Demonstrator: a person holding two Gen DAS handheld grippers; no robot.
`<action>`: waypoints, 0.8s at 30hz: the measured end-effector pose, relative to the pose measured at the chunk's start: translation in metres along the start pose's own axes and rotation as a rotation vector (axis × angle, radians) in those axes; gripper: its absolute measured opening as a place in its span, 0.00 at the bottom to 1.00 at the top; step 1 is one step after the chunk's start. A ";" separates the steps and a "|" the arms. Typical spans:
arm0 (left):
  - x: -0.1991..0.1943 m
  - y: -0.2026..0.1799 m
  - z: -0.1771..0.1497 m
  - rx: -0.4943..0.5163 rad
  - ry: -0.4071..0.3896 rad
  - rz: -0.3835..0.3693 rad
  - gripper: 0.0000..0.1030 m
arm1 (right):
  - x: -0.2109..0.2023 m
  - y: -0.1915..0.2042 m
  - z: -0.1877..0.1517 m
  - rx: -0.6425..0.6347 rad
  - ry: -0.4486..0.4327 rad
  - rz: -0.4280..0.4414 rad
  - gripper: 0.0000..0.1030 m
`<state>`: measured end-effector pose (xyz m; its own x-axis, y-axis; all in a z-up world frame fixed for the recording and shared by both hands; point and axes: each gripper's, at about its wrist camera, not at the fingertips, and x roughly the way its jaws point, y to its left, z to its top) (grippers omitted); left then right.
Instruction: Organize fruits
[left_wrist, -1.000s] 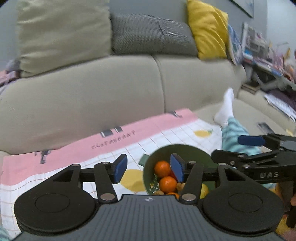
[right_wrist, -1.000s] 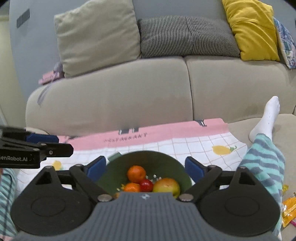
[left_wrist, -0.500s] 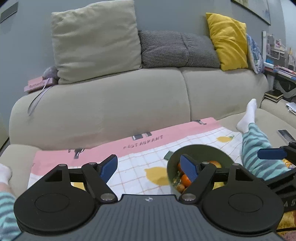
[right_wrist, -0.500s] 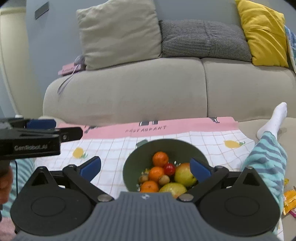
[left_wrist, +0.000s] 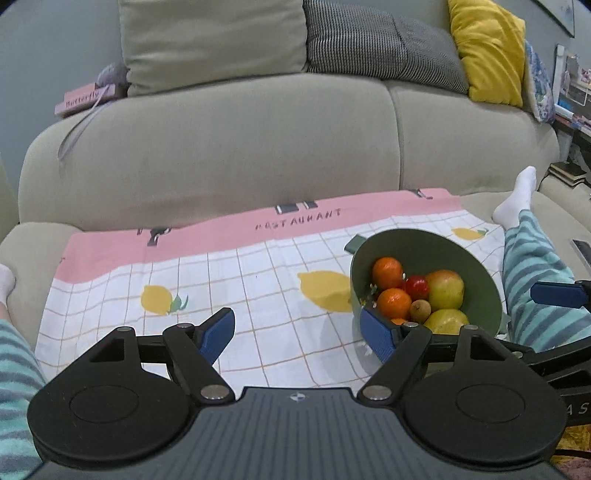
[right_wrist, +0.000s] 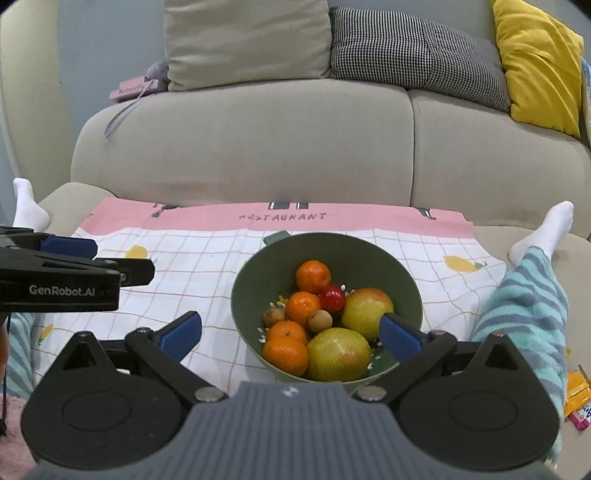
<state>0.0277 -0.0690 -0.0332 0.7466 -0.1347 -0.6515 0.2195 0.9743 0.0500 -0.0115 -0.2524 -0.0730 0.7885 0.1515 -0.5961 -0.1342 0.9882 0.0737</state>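
A dark green bowl (right_wrist: 255, 280) sits on a checked cloth (right_wrist: 199, 258) with lemon prints and a pink band. It holds several oranges (right_wrist: 313, 276), a red cherry tomato (right_wrist: 331, 298), two yellow-green apples (right_wrist: 338, 354) and small brown fruits (right_wrist: 319, 321). My right gripper (right_wrist: 290, 334) hovers open over the bowl's near side, nothing pressed between its blue pads. My left gripper (left_wrist: 299, 332) is open above the cloth, left of the bowl (left_wrist: 476, 266), its right pad by the bowl's near rim. The left gripper (right_wrist: 70, 245) also juts in at the right wrist view's left edge.
A beige sofa backrest (right_wrist: 258, 140) with grey, checked and yellow cushions rises behind the cloth. A person's striped trouser legs (right_wrist: 524, 306) and white socks (right_wrist: 543, 232) flank the cloth. Snack wrappers (right_wrist: 576, 398) lie at the right. A pink book (left_wrist: 79, 99) rests on the armrest.
Both grippers' jaws have spread wider. Both views have dropped and shifted, so the bowl now sits fuller in the right wrist view and to the right of the left gripper.
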 end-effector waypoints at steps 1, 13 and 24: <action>0.002 0.000 -0.001 -0.002 0.007 -0.001 0.88 | 0.002 0.000 0.000 0.000 0.006 -0.001 0.96; 0.008 0.004 -0.003 -0.011 0.039 0.011 0.88 | 0.015 0.001 -0.002 0.000 0.041 0.004 0.96; 0.005 0.004 -0.002 -0.004 0.034 0.009 0.88 | 0.013 0.003 -0.002 -0.010 0.032 0.004 0.96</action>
<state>0.0311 -0.0656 -0.0373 0.7270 -0.1201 -0.6761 0.2103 0.9762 0.0527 -0.0032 -0.2471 -0.0820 0.7685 0.1540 -0.6211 -0.1429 0.9874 0.0681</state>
